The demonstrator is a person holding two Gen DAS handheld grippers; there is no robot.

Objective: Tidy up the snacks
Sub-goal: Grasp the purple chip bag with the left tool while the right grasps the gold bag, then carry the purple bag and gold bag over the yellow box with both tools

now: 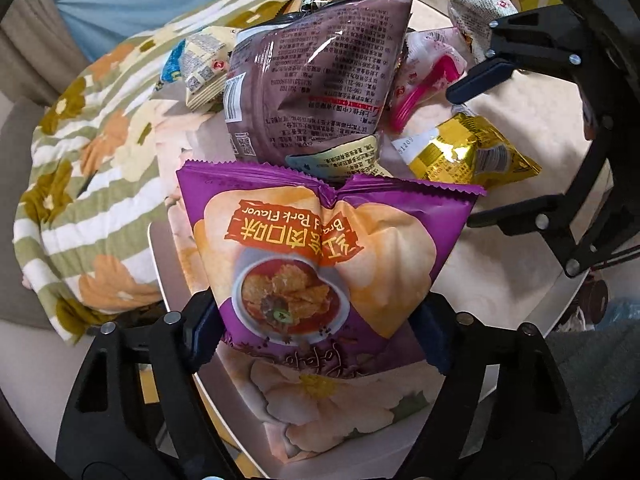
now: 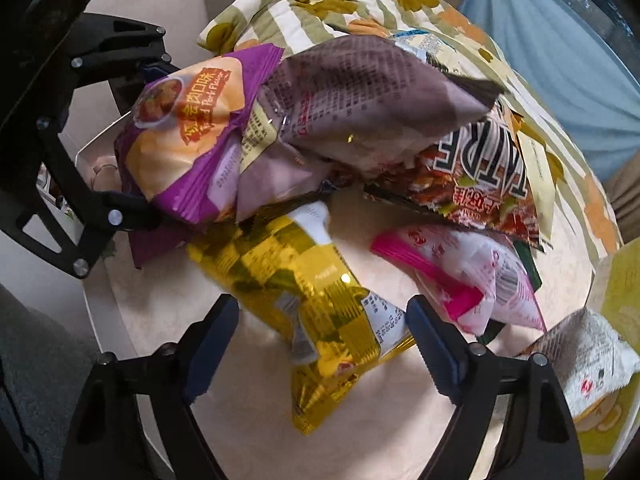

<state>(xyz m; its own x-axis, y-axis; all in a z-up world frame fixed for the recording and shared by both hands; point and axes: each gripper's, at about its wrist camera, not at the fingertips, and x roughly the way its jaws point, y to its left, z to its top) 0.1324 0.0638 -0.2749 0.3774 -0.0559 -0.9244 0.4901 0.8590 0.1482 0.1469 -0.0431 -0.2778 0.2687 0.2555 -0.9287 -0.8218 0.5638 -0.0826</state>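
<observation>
My left gripper (image 1: 316, 328) is shut on a purple chip bag (image 1: 320, 264) marked "Braised Pork Flavor", with its fingers pressing both sides; the bag also shows in the right wrist view (image 2: 184, 136). My right gripper (image 2: 324, 328) is open, its fingers on either side of a gold snack bag (image 2: 304, 300) lying on the table; the gold bag also shows in the left wrist view (image 1: 472, 156). The right gripper also shows in the left wrist view (image 1: 472, 152), at the right. A large mauve bag (image 1: 316, 76) leans on the pile behind.
A pink and white packet (image 2: 460, 276), a red "EXTRA" bag (image 2: 480, 176) and a white packet (image 2: 588, 360) lie on the round pale table (image 2: 400, 420). A floral striped cloth (image 1: 92, 152) covers the far side. A yellow box (image 2: 616, 280) stands at the right.
</observation>
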